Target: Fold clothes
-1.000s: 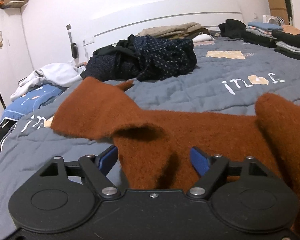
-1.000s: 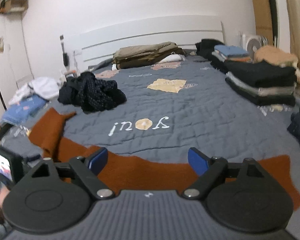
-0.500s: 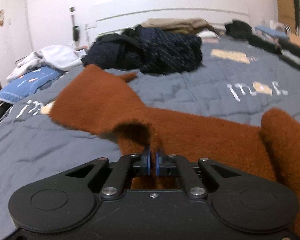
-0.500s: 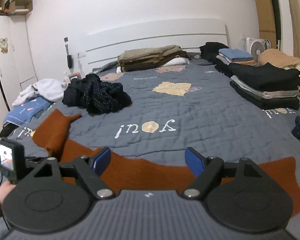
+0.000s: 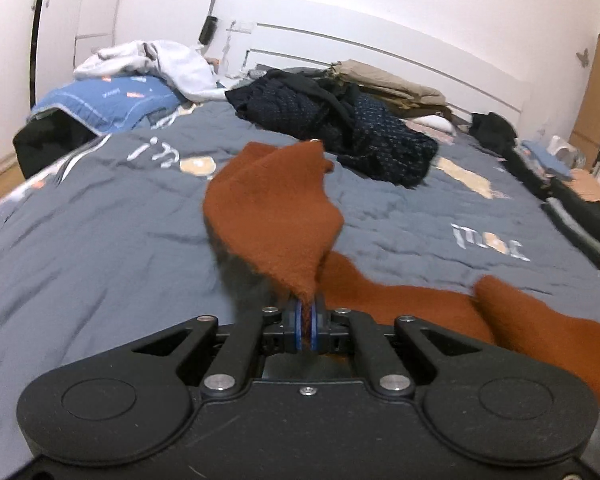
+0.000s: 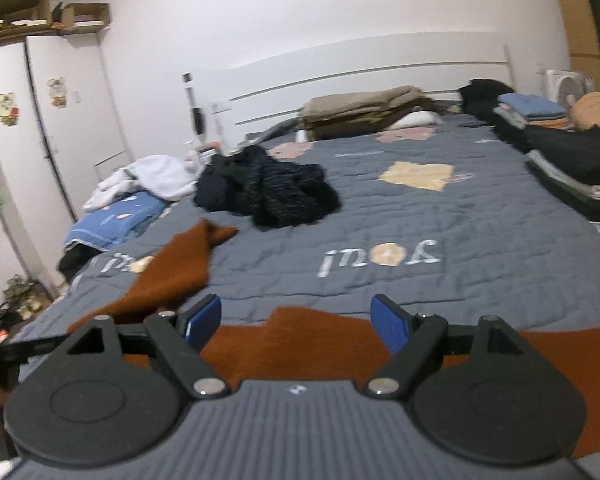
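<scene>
A long rust-brown fuzzy garment lies along the near edge of the grey quilted bed. My left gripper is shut on its edge and lifts a fold of it above the quilt. The rest trails to the right. In the right wrist view the same garment runs under my right gripper, which is open with its blue pads apart just above the cloth. Its left end rises toward the left gripper.
A crumpled dark dotted garment lies mid-bed. White and blue clothes sit at the left edge. Folded stacks line the right side, and folded khaki items lie by the white headboard. A white wardrobe stands left.
My left gripper closed on the brown garment's edge, then lifted it and swung its view left. My right gripper stayed open and shifted left over the cloth.
</scene>
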